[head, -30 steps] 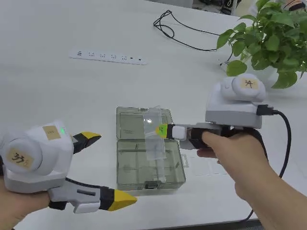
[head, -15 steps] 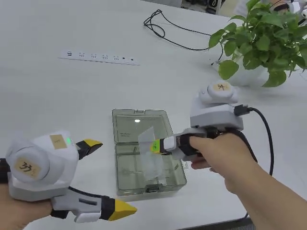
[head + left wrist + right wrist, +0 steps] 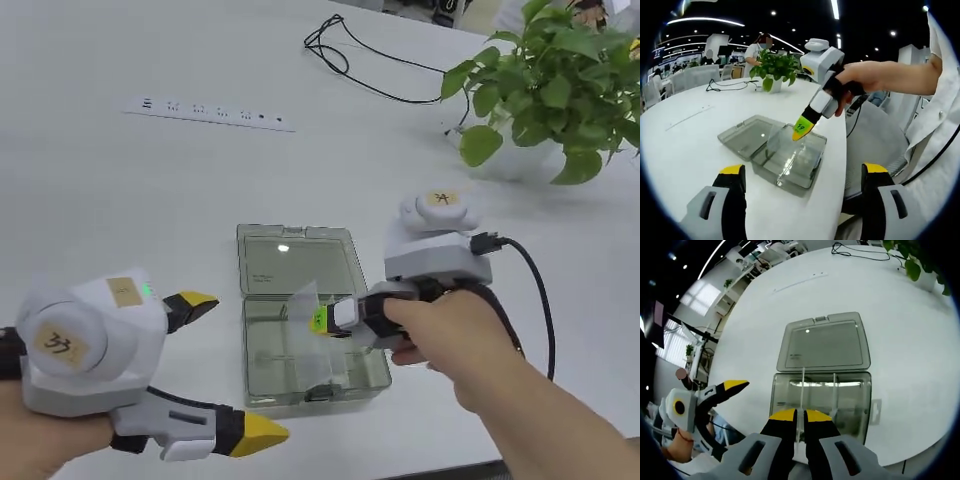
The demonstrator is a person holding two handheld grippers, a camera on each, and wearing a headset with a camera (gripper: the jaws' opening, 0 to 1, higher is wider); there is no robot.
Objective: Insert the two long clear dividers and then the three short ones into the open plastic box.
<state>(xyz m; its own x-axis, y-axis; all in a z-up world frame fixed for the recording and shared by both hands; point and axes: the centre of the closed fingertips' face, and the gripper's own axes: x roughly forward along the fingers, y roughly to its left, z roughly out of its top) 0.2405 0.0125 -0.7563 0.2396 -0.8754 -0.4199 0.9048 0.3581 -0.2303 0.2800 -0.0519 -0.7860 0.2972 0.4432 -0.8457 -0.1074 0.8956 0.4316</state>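
The open plastic box (image 3: 246,350) lies on the white table, its lid (image 3: 290,255) folded flat behind the base. My right gripper (image 3: 322,320) is shut on a clear divider (image 3: 303,340), held upright and tilted, with its lower edge down inside the base. In the right gripper view the divider (image 3: 802,387) runs edge-on from the shut jaws (image 3: 799,415) into the box (image 3: 782,390). My left gripper (image 3: 230,366) hovers left of the box, jaws wide apart, holding nothing. In the left gripper view the box (image 3: 740,132) sits ahead between its open jaws (image 3: 802,172).
A white power strip (image 3: 210,110) and a black cable (image 3: 370,60) lie at the back of the table. A potted plant (image 3: 560,80) stands at the back right. A small clear piece (image 3: 875,411) lies on the table right of the box.
The right gripper has carried the divider down and nearer, from over the hinge into the base. The left gripper has barely moved.
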